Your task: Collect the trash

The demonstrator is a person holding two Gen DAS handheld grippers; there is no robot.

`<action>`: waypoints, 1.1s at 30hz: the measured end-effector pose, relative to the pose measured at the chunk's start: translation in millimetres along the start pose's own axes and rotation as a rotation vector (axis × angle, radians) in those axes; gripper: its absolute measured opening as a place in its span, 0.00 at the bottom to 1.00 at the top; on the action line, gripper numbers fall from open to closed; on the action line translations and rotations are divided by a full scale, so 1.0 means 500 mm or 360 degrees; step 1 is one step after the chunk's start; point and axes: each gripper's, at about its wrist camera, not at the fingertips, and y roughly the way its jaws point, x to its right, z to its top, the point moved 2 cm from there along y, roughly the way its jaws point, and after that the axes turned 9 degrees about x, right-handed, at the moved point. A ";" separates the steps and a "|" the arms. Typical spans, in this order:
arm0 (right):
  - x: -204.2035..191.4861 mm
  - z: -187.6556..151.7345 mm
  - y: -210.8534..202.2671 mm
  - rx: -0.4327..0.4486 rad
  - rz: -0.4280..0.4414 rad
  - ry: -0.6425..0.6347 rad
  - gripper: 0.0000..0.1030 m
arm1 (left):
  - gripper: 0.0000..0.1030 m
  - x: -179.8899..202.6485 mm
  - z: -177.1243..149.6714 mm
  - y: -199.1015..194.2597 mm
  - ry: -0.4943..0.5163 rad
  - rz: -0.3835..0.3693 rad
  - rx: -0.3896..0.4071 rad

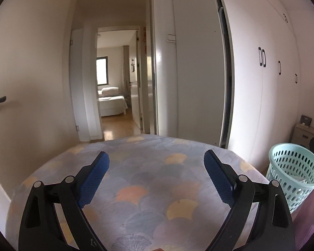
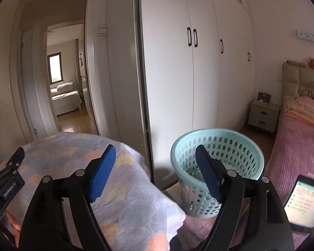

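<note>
A light-blue perforated trash basket (image 2: 217,167) stands right of a table covered with a pale purple patterned cloth (image 2: 115,188). It also shows at the right edge of the left wrist view (image 1: 293,171), with something pale inside. My right gripper (image 2: 156,156) is open and empty, held above the gap between table and basket. My left gripper (image 1: 157,159) is open and empty above the cloth (image 1: 146,188); it shows at the left edge of the right wrist view (image 2: 8,163). No loose trash is visible on the cloth.
White wardrobe doors (image 2: 198,62) fill the wall behind the basket. A bed with a pink cover (image 2: 299,136) and a lit tablet (image 2: 301,205) are on the right, with a nightstand (image 2: 263,115) beyond. An open doorway (image 1: 115,83) leads to another room.
</note>
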 end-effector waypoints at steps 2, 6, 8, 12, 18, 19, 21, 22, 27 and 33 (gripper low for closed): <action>0.001 -0.004 -0.003 0.0003 0.0000 0.0015 0.72 | 0.90 0.007 -0.003 0.002 0.0001 -0.0012 -0.0014; -0.003 -0.005 -0.009 0.0010 0.0004 -0.0012 0.72 | 0.90 0.009 -0.020 -0.002 0.0045 -0.0044 -0.0047; -0.003 -0.005 -0.010 0.0007 0.0024 -0.0013 0.72 | 0.90 0.013 -0.025 -0.004 0.0078 -0.0043 -0.0037; 0.002 -0.005 -0.006 -0.0006 0.0042 -0.0010 0.72 | 0.90 0.024 -0.036 -0.010 0.0151 -0.0031 -0.0018; 0.020 -0.004 0.000 -0.0031 0.0043 0.0027 0.72 | 0.90 0.016 -0.045 0.000 0.0124 -0.0053 -0.0071; 0.023 -0.005 0.001 -0.0036 0.0044 0.0033 0.72 | 0.90 0.014 -0.046 0.003 0.0114 -0.0057 -0.0082; 0.026 -0.005 0.004 -0.0042 0.0039 0.0036 0.72 | 0.90 0.008 -0.049 0.009 0.0089 -0.0064 -0.0107; 0.028 -0.006 0.005 -0.0047 0.0038 0.0037 0.72 | 0.90 0.005 -0.052 0.012 0.0078 -0.0065 -0.0119; 0.026 -0.007 0.012 -0.0066 0.0046 0.0041 0.72 | 0.90 -0.006 -0.057 0.023 0.0028 -0.0079 -0.0171; 0.020 -0.012 0.013 -0.0071 0.0055 0.0034 0.72 | 0.90 -0.008 -0.061 0.029 0.0009 -0.0080 -0.0198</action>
